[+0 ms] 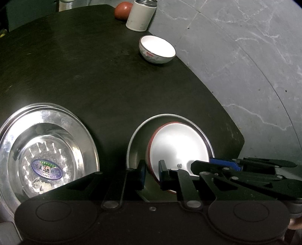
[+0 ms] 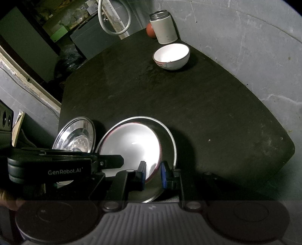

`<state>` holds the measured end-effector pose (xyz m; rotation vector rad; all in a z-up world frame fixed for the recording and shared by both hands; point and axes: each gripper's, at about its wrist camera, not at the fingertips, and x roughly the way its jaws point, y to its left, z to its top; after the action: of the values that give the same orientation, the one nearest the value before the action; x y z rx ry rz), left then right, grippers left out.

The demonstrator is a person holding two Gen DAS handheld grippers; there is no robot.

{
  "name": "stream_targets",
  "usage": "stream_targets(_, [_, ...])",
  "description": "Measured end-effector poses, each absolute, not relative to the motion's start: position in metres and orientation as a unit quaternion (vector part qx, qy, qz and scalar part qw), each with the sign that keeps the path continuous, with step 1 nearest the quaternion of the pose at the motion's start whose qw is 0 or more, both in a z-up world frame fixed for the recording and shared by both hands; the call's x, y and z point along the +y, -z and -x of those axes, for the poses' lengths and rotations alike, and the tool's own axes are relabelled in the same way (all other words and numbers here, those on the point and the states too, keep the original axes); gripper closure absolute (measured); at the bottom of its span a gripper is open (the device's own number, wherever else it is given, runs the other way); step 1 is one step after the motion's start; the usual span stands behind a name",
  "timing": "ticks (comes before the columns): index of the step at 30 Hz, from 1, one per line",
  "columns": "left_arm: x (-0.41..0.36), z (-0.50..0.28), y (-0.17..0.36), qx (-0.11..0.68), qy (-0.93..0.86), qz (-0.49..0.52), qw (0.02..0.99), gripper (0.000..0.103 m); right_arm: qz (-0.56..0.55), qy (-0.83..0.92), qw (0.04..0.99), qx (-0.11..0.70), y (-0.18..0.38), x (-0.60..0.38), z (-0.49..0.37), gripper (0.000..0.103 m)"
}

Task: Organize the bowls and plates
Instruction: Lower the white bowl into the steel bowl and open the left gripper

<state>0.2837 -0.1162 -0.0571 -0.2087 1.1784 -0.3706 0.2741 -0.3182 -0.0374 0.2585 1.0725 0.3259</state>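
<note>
A red-rimmed white bowl (image 1: 177, 143) sits inside a shallow metal plate (image 1: 135, 135) on the dark table. My left gripper (image 1: 152, 175) straddles the bowl's left rim, one finger inside and one outside, closed on it. My right gripper (image 2: 153, 174) straddles the bowl's (image 2: 132, 145) right rim the same way, above the metal plate (image 2: 169, 143). A stack of shiny steel plates (image 1: 49, 150) lies to the left; it also shows in the right wrist view (image 2: 75, 135). A small white patterned bowl (image 1: 157, 49) stands at the far edge, seen too in the right wrist view (image 2: 171, 55).
A white canister (image 1: 141, 15) and a red-brown round object (image 1: 122, 10) stand at the table's far corner. The dark table (image 1: 94, 75) ends in a curved edge on the right, with grey marble floor (image 1: 245, 66) beyond. Clutter and a hose (image 2: 113, 18) lie behind the table.
</note>
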Motion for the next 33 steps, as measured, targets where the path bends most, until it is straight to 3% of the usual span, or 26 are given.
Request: stream_targets(33, [-0.1149,-0.2825,0.0527,0.550,0.157,0.103,0.814,0.085,-0.123,-0.163,0.840,0.503,0.0352,-0.3227,-0.2773,0.081])
